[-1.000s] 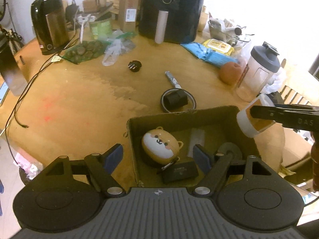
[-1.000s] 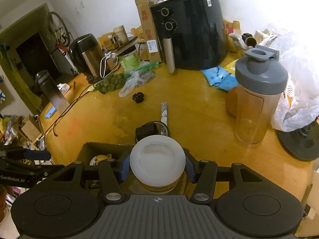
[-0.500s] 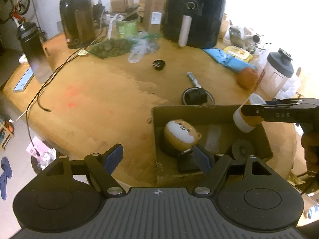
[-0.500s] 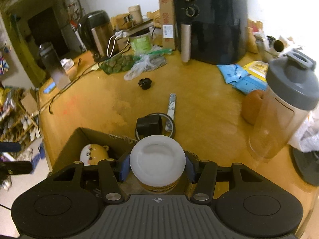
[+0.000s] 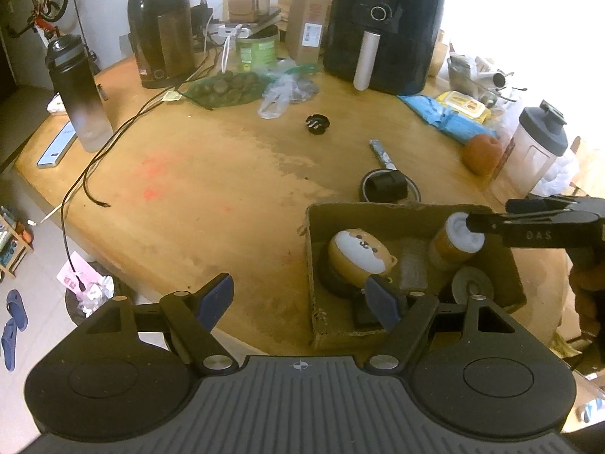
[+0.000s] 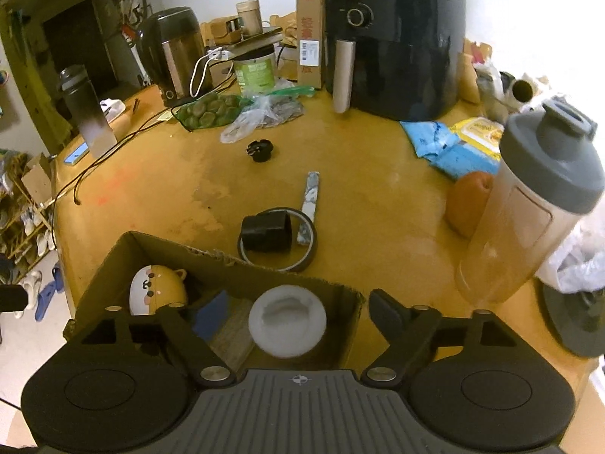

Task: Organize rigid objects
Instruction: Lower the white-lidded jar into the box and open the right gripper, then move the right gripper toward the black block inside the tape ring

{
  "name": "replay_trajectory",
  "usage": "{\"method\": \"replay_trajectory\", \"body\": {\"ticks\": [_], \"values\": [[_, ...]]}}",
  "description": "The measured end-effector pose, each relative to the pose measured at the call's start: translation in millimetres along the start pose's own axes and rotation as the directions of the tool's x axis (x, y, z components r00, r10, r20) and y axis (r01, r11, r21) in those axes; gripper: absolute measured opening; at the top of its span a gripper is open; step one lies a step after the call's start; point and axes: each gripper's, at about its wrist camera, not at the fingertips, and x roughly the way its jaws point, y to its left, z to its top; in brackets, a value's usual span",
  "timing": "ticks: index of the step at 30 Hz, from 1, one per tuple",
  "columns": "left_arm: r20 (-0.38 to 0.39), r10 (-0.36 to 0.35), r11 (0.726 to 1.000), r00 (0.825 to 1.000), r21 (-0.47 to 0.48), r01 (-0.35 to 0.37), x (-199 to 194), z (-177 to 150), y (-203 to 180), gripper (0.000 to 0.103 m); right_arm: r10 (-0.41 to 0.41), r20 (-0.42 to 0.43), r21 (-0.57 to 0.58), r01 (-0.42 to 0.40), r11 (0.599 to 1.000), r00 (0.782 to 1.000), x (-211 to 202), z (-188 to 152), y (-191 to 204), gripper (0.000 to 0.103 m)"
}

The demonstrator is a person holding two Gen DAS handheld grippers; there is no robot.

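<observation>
A cardboard box (image 5: 385, 212) (image 6: 159, 249) stands at the table's near edge. In it are a dog-faced case (image 5: 357, 253) (image 6: 157, 291), a white-lidded amber jar (image 5: 455, 242) (image 6: 287, 325), a grey disc (image 5: 472, 287) and a dark flat item. My right gripper (image 6: 298, 312) is open above the jar, fingers spread on either side, not touching it; it also shows in the left wrist view (image 5: 487, 223). My left gripper (image 5: 298, 299) is open and empty over the box's near left corner.
On the table beyond the box: a black block inside a tape ring (image 6: 278, 236), a foil stick (image 6: 311, 198), a black plug (image 6: 260, 150), an orange (image 6: 467, 204), a shaker bottle (image 6: 537, 204), an air fryer (image 6: 393, 38), a kettle (image 5: 160, 34), a dark bottle (image 5: 77, 90) and cables.
My right gripper lowered the jar into the box and opened, letting it go. My left gripper drew back and left, still open.
</observation>
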Motion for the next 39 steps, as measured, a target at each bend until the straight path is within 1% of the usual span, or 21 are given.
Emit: {"method": "replay_trajectory", "body": {"ticks": [2, 5, 9, 13, 17, 18, 20, 22, 25, 30, 31, 35, 39], "values": [[-0.001, -0.006, 1.0, 1.0, 0.009, 0.006, 1, 2, -1, 0.077, 0.004, -0.001, 0.015, -0.004, 1.0, 1.0, -3, -3, -1, 0.09], [0.002, -0.016, 1.0, 1.0, 0.025, 0.016, 3, 6, -3, 0.077, -0.001, -0.001, 0.036, 0.002, 0.999, 1.0, -7, -7, -1, 0.1], [0.008, -0.03, 0.999, 1.0, 0.044, 0.029, 4, 11, -5, 0.077, 0.01, 0.003, 0.062, -0.011, 0.998, 1.0, -11, -9, -2, 0.103], [0.01, -0.046, 0.997, 0.999, 0.06, 0.045, 6, 17, -7, 0.077, -0.004, 0.007, 0.1, 0.003, 0.995, 1.0, -11, -8, -3, 0.103], [0.009, -0.053, 0.996, 0.999, 0.075, 0.052, 9, 22, -8, 0.077, -0.021, 0.038, 0.126, 0.016, 0.992, 0.999, -10, -6, 0, 0.103], [0.011, -0.051, 0.996, 0.999, 0.079, 0.05, 9, 23, -8, 0.077, -0.028, 0.059, 0.125, 0.02, 0.992, 0.998, -12, -7, 2, 0.103], [0.02, -0.047, 0.995, 0.999, 0.086, 0.045, 10, 25, -9, 0.077, -0.069, 0.082, 0.107, 0.06, 0.992, 0.994, -13, -6, 6, 0.103], [0.034, -0.044, 0.995, 0.998, 0.095, 0.04, 10, 26, -9, 0.077, -0.087, 0.08, 0.074, 0.081, 0.994, 0.993, -12, -3, 10, 0.103], [0.067, -0.042, 0.993, 0.997, 0.116, 0.034, 10, 28, -11, 0.077, -0.098, 0.087, 0.06, 0.093, 0.994, 0.991, -11, 0, 12, 0.103], [0.086, -0.035, 0.988, 0.996, 0.155, 0.021, 16, 36, -14, 0.077, -0.093, 0.075, 0.05, 0.09, 0.995, 0.993, -7, 6, 12, 0.103], [0.086, -0.035, 0.987, 0.996, 0.16, 0.021, 18, 37, -15, 0.078, -0.093, 0.073, 0.044, 0.09, 0.995, 0.993, -7, 7, 12, 0.103], [0.089, -0.049, 0.984, 0.995, 0.173, 0.033, 23, 44, -14, 0.087, -0.081, 0.05, 0.026, 0.079, 0.997, 0.996, -1, 13, 14, 0.103], [0.086, -0.06, 0.98, 0.995, 0.195, 0.042, 27, 50, -14, 0.087, -0.069, 0.014, 0.03, 0.068, 0.997, 0.998, 8, 18, 15, 0.103]]}}
